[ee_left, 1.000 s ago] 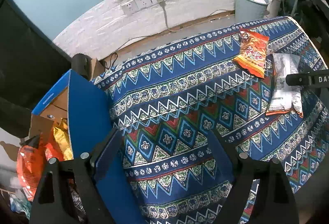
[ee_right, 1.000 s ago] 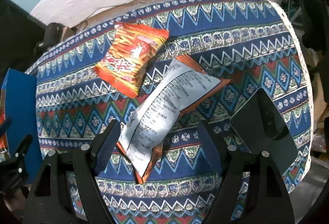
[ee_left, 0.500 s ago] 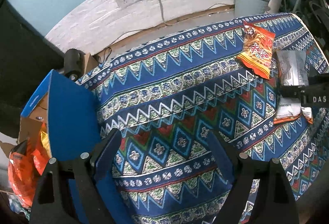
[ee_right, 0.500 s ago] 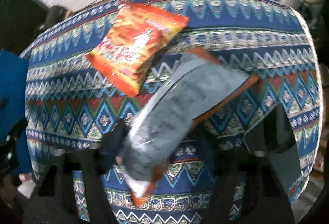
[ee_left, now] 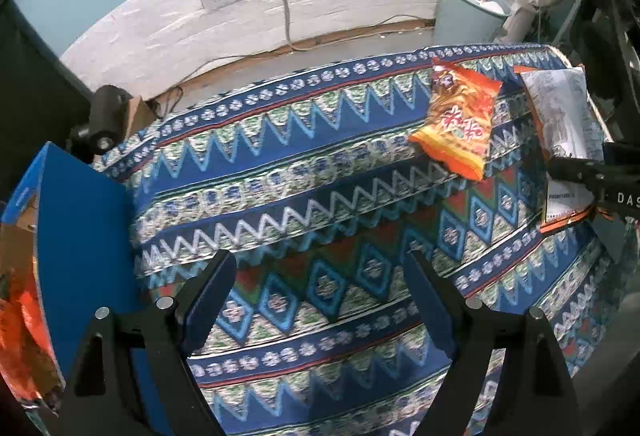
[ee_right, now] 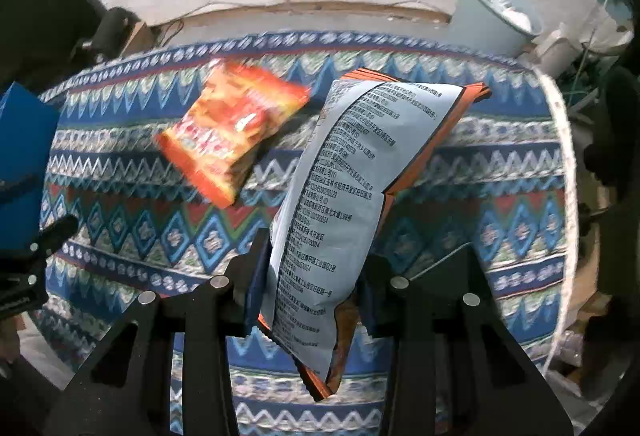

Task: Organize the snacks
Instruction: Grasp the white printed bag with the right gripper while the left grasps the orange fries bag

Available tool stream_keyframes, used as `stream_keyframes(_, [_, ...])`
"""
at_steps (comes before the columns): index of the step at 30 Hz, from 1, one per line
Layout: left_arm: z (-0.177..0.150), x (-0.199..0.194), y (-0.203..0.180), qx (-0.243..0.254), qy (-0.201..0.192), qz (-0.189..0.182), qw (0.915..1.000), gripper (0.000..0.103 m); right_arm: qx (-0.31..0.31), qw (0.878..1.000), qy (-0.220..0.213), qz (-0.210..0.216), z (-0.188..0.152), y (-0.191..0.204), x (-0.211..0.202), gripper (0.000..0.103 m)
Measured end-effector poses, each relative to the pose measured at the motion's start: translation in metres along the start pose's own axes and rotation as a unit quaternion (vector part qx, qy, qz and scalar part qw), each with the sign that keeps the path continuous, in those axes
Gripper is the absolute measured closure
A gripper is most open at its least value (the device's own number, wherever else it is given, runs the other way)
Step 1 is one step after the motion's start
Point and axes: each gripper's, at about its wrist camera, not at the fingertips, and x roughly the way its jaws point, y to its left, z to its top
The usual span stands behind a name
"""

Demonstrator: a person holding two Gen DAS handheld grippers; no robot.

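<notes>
A patterned blue tablecloth (ee_left: 304, 172) covers the table, an orange snack bag (ee_right: 232, 132) lying on it. The right gripper (ee_right: 312, 272) is closing on the silver-backed snack packet (ee_right: 348, 192), pinched between its jaws; the left gripper (ee_left: 316, 300) hangs wide apart, empty

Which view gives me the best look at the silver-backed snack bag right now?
The right wrist view: the silver-backed snack bag fills the centre, printed back readable, with the right gripper closing on its lower part. The left wrist view shows it only small at the right edge, partly crossed by that gripper.
</notes>
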Motion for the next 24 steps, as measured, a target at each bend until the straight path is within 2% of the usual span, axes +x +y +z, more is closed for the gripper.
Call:
stream_keyframes(7, [0.024,0.016,-0.019,-0.001,0.007,-0.005,1.0000,0.016,-0.006,1.000,-0.016,-0.012,0.007,-0.019,-0.012,0.066])
stream_keyframes(11, [0.045,0.026,-0.032,-0.007,0.012,-0.022,0.9997,0.016,-0.002,1.000,-0.020,-0.019,0.006,-0.033,-0.014,0.066])
stream_keyframes(13, [0.054,0.029,-0.042,-0.002,0.011,-0.035,0.9993,0.016,0.013,1.000,-0.023,-0.005,0.006,-0.041,-0.016,0.066])
stream_keyframes(20, [0.078,0.039,-0.085,0.029,0.003,-0.066,0.9974,0.016,0.033,0.999,-0.035,0.016,0.010,-0.056,-0.028,0.066])
stream_keyframes(24, [0.083,0.048,-0.108,0.066,0.008,-0.052,0.9964,0.016,0.041,0.998,-0.035,0.023,0.011,-0.061,-0.028,0.066])
